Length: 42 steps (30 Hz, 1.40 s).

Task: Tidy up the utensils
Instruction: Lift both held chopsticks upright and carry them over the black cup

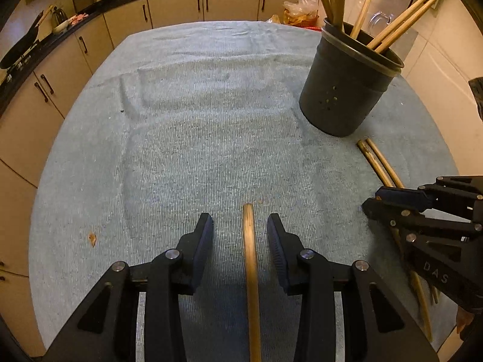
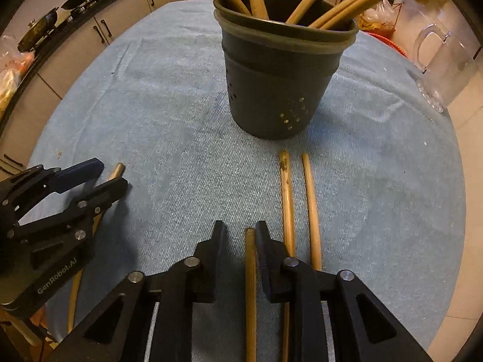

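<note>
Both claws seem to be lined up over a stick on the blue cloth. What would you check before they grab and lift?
1. Stick centred in the left gripper: ok. The chopstick lies midway in the gap.
2. Left pads pressing on it: not ok, there is space on both sides.
3. Stick centred in the right gripper: not ok. Its chopstick sits against the right-hand finger, with a gap on the other side.
4. Two neighbouring chopsticks clear of that gripper: not ok, they run close beside and under it.
5. Dark holder upright: ok.
6. Room left in the holder: cannot tell.
</note>
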Available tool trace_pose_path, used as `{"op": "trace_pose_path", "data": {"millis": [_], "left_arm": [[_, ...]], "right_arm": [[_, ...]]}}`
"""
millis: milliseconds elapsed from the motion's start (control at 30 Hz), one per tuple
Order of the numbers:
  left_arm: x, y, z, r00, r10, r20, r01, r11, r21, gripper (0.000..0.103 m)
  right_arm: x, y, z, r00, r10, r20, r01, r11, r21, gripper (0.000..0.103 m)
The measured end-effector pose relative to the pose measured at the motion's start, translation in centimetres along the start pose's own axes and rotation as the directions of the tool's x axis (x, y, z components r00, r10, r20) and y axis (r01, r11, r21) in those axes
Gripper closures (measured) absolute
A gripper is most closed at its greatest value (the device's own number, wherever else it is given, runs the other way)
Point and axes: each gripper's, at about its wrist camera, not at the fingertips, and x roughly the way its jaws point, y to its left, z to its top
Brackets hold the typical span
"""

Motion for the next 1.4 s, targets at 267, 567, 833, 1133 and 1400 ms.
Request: {"op": "trace_pose_path", "data": {"millis": [267,567,833,1133,1400], "left_arm": [[-2.1,1.5,-0.7,0.998,-0.006,0.066,0.011,0.996,-0.086,0.096],[-11.2,1.5,-3.3,0.966,0.013,0.259,0.015,0.994,-0.108,0.096],[-16.7,0.3,-6.1,0.919,0.069,0.387,-0.016,0.990,-0.137,0.096],[-21.3,-2.0,-9.4,0.876,0.082,0.476,-0.033,0.993,-0.112,0.096],[-24.2,-3.3,-11.4,0.853,0.040,0.520,0.001,0.997,-0.080,0.096]], "right_arm": [[-1.2,-0.9,-1.1,0.995,0.051,0.087,-0.053,0.998,0.025,0.096],[-11.1,-0.9,-3.2,0.928,0.039,0.370,-0.037,0.999,-0.011,0.096],[-17.7,-1.1,-6.8,0.846,0.027,0.533,-0.036,0.999,0.008,0.096],[-22.0,-1.7,-10.7,0.798,0.023,0.602,-0.043,0.999,0.019,0.096],[-23.9,-2.1,-12.8,0.770,0.035,0.637,-0.066,0.998,0.024,0.096]]}}
